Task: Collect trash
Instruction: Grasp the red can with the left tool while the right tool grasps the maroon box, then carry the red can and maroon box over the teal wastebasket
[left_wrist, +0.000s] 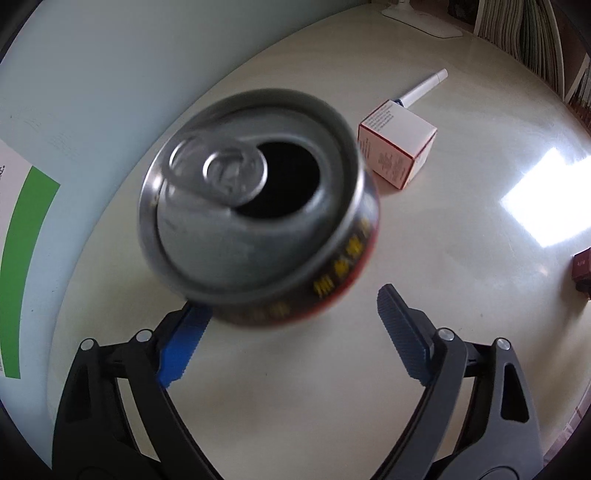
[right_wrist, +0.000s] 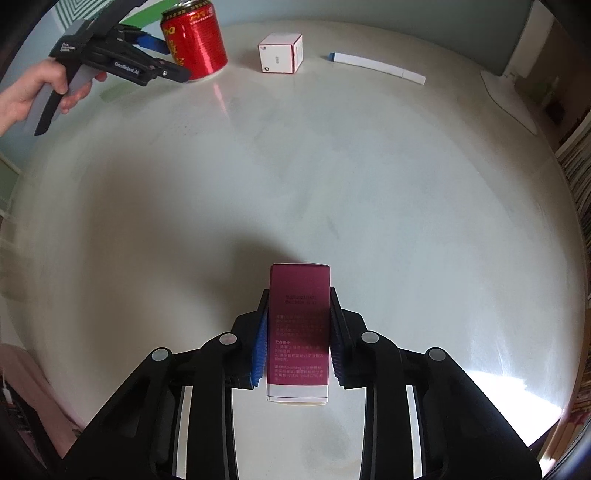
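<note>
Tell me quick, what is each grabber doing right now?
Left gripper: open, its fingers on either side of the red can, not squeezing it.
Right gripper: shut on the maroon box.

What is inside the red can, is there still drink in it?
Through the open mouth of the red can only darkness shows. The lid and pull tab cover the rest, so whether any drink remains cannot be seen.

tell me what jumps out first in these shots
The red can, top open, fills the left wrist view between the left gripper's wide-open jaws. The right gripper clamps a magenta box low over the table; a white box sits at the far edge.
</note>
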